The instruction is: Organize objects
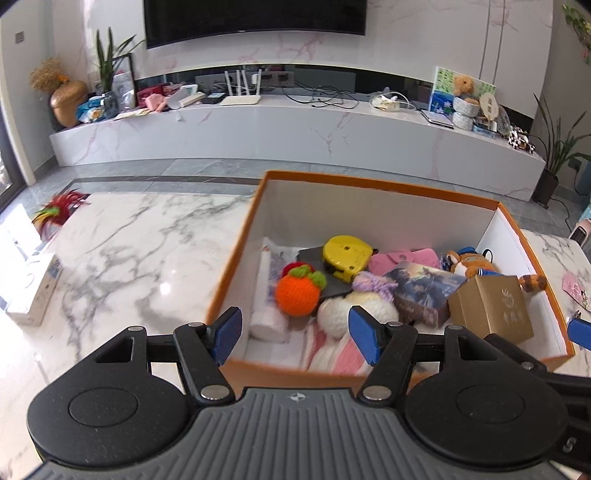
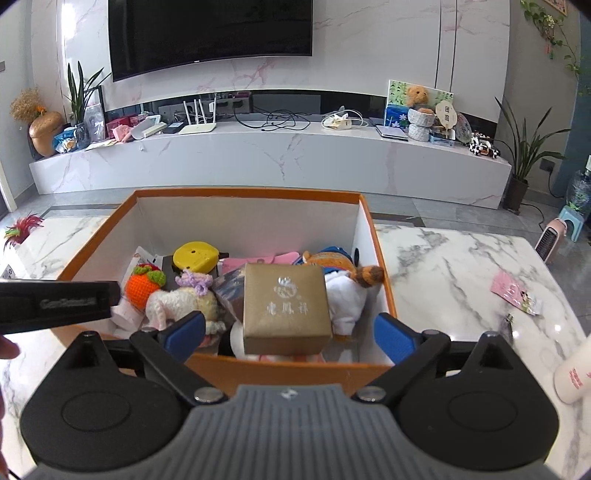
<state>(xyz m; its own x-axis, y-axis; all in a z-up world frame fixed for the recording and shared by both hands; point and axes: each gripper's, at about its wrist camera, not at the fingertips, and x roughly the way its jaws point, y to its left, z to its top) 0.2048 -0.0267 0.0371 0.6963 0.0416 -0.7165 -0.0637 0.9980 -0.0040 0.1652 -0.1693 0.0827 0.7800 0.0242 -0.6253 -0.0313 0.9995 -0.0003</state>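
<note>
Gold box (image 2: 286, 308) in orange box (image 2: 384, 291); right gripper (image 2: 291, 334) fingers apart.

gold box (image 2: 286, 306) atop toys, orange box (image 2: 384, 280)

Living room ahead: marble wall (image 2: 369, 44) at twelve o'clock, black television (image 2: 210, 33) mounted high. Below, a long white marble ledge (image 2: 258, 158), cluttered. Potted plant (image 2: 524, 162) at two o'clock, gold vase (image 2: 44, 133) at ten. Grey tiled floor (image 1: 147, 170), marble tabletop (image 1: 129, 251) gleaming in daylight.
</note>
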